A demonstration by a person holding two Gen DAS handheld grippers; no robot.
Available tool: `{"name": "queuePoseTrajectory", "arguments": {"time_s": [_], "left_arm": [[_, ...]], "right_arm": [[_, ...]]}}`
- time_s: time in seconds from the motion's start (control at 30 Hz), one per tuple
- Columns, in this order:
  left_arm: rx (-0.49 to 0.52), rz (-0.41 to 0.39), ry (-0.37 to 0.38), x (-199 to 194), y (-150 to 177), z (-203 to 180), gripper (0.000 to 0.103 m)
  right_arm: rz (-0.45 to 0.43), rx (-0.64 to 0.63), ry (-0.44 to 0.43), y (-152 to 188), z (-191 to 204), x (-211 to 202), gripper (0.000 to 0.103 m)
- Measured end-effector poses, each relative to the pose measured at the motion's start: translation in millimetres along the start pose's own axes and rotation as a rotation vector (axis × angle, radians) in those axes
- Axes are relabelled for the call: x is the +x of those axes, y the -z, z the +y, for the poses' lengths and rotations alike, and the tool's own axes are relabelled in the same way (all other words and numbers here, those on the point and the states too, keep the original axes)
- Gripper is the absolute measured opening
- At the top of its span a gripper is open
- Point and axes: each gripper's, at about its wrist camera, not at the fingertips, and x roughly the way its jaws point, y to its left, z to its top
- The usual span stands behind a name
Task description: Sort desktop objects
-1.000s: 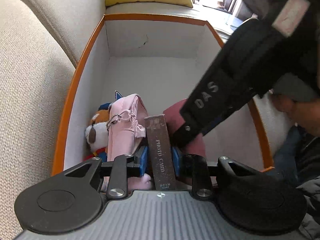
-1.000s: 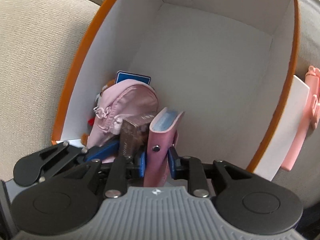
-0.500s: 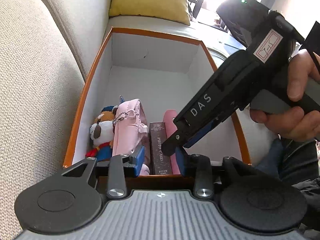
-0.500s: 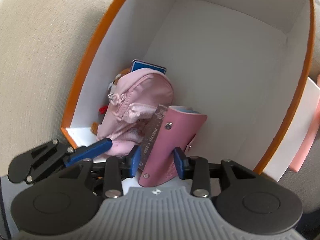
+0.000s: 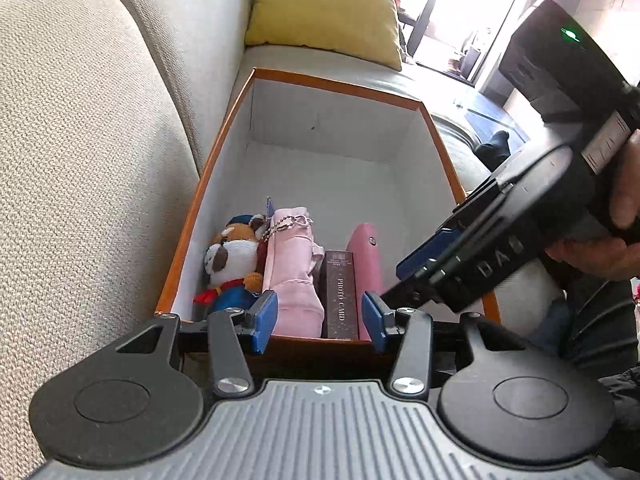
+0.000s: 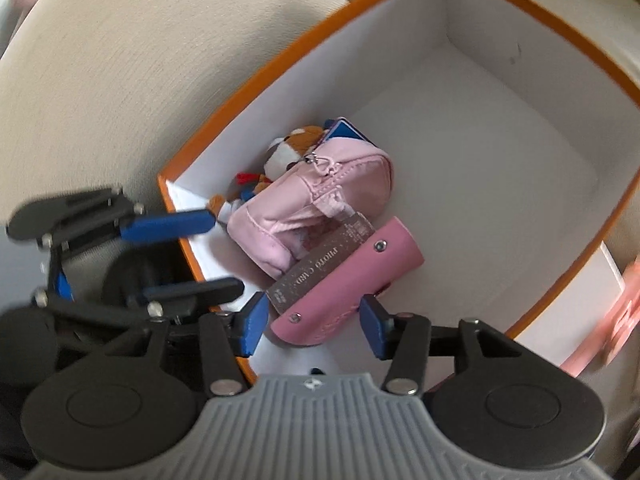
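Note:
An orange-rimmed white box sits on a sofa. At its near end stand a plush toy, a pink pouch, a brown photo card book and a pink case side by side. My left gripper hovers above the box's near rim, its jaws opening, the pads clear of the book and pouch below. My right gripper is above the pink case, its jaws also opening, with nothing pressed between them. Its body sits in a hand at the right.
The beige sofa back rises along the box's left side. A yellow cushion lies beyond the box. The far half of the box floor is bare. A white flap and a pink object lie outside the right wall.
Both grippers let go, the left of the photo card book and the right of the pink case, then opened wider and drew back up out of the box. The right one rolled.

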Motion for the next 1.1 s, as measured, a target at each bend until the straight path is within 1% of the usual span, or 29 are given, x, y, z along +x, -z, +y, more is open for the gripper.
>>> {"name": "queuePoseTrajectory", "arguments": {"time_s": [0.03, 0.07, 0.1, 0.13, 0.17, 0.2, 0.27, 0.33, 0.4, 0.47, 0.63, 0.73, 0.83, 0.93, 1.0, 1.03, 1.1], "left_arm": [[-0.001, -0.002, -0.001, -1.5, 0.3, 0.3, 0.054], [-0.003, -0.004, -0.001, -2.8, 0.4, 1.0, 0.054], [-0.006, -0.005, -0.003, -3.6, 0.0, 1.9, 0.054], [-0.007, -0.005, -0.006, -4.7, 0.1, 2.9, 0.054], [-0.009, -0.006, -0.011, -5.8, 0.1, 4.0, 0.054], [-0.012, -0.005, -0.014, -6.2, 0.2, 4.8, 0.054], [-0.014, -0.007, -0.017, -7.8, 0.5, 6.7, 0.054], [-0.014, -0.009, -0.018, -9.6, 0.8, 8.2, 0.054], [-0.007, -0.009, -0.017, -12.0, 1.5, 9.0, 0.054], [-0.004, -0.011, -0.018, -14.4, 2.4, 11.2, 0.054], [-0.009, -0.018, -0.021, -22.9, 5.7, 18.7, 0.054], [-0.008, -0.012, -0.026, -22.2, 5.2, 18.7, 0.054], [-0.005, -0.009, -0.031, -21.4, 2.9, 16.3, 0.054], [-0.012, -0.01, -0.034, -17.8, 1.2, 15.6, 0.054], [-0.017, -0.01, -0.042, -14.8, 0.0, 15.3, 0.054], [-0.031, -0.011, -0.059, -12.8, -0.1, 14.7, 0.054], [-0.026, -0.003, -0.078, -10.5, 0.9, 14.7, 0.054]], "right_arm": [[-0.003, -0.023, 0.004, 2.8, 1.8, -1.0, 0.053], [-0.007, -0.041, 0.005, -1.4, -10.7, -4.9, 0.053], [-0.011, -0.059, 0.003, 0.4, -11.3, -7.0, 0.053], [-0.012, -0.075, 0.006, -15.3, -10.0, -6.4, 0.054], [-0.016, -0.096, 0.015, -14.5, -14.7, -6.5, 0.054], [-0.021, -0.115, 0.024, -29.6, -9.4, -1.6, 0.054], [-0.03, -0.163, 0.052, -44.6, -3.4, 2.2, 0.055], [-0.043, -0.196, 0.073, -43.0, -4.7, 4.3, 0.055], [-0.048, -0.226, 0.087, -45.1, -8.0, 0.6, 0.052], [-0.044, -0.259, 0.108, -46.2, -7.8, -0.6, 0.05], [-0.031, -0.31, 0.145, -48.4, -11.3, -9.4, 0.048], [-0.006, -0.354, 0.169, -54.7, -15.0, -10.4, 0.048], [0.043, -0.432, 0.188, -59.7, -13.9, -8.3, 0.048], [0.097, -0.524, 0.235, -66.5, -9.5, 3.9, 0.048], [0.139, -0.568, 0.243, -71.6, -7.5, 14.9, 0.048], [0.159, -0.59, 0.245, -74.0, -6.9, 21.2, 0.048], [0.212, -0.628, 0.257, -77.3, -5.8, 36.8, 0.048]]}}
